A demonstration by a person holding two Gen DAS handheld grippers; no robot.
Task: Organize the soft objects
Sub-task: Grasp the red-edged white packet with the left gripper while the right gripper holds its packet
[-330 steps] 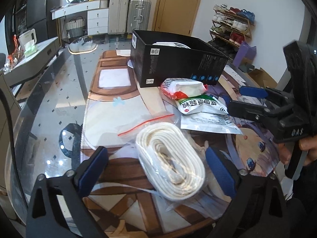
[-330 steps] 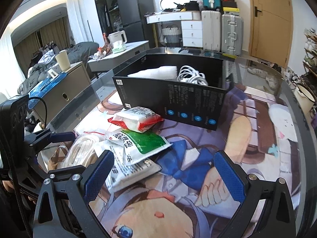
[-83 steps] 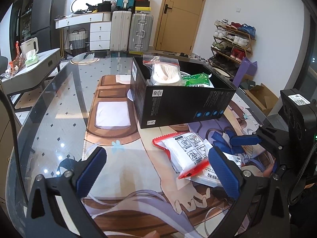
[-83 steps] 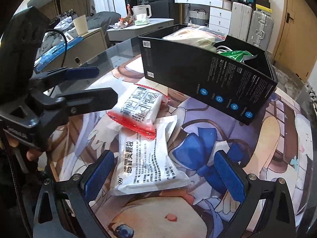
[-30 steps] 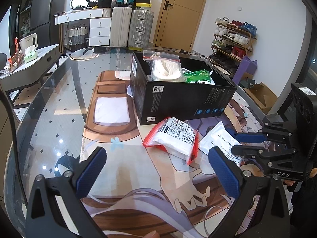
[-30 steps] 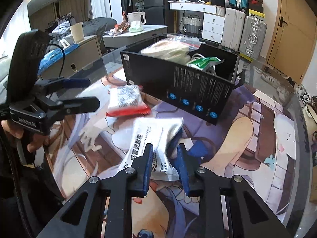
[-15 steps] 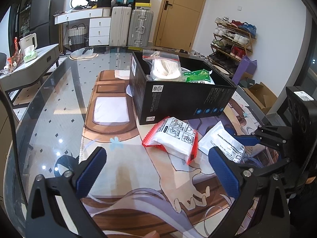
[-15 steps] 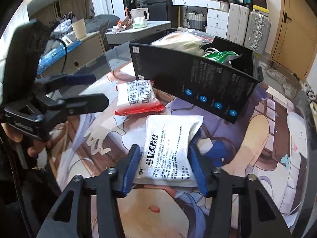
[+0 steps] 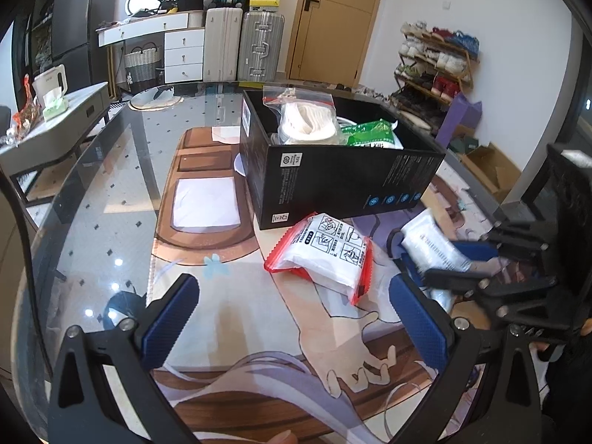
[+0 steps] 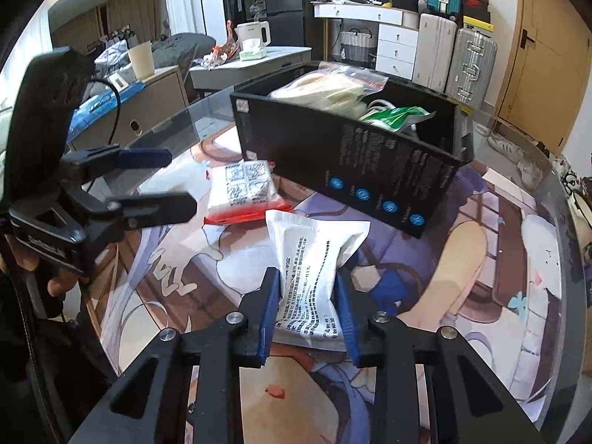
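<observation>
My glass-topped desk (image 9: 92, 222) spreads out under everything, with a printed cartoon mat (image 9: 236, 307) laid across the middle of it. On the mat stands the black box (image 9: 333, 181), open at the top. Inside it I see a clear zip bag of coiled white cord (image 9: 307, 122) standing tall at the near-left end, its top above the rim, and a green-and-white packet (image 9: 370, 137) just beside it on the right; more white cable (image 10: 377, 105) shows behind them, mostly hidden.

In front of the box, on the mat, lies a white packet with red edges (image 9: 325, 255), flat, close to the box's near corner but apart from it. Just right of that is the white pouch with black print (image 10: 314, 259). My right tool (image 10: 307, 310) is pinching this pouch at its near end, the blue pads pressed into both sides so the pouch buckles between them. From my left wrist view the pouch's far end angles up toward the box; I cannot tell whether it is clear of the mat.

My left tool (image 9: 292, 318) is spread wide above the mat, gripping nothing, near the red-edged packet.
</observation>
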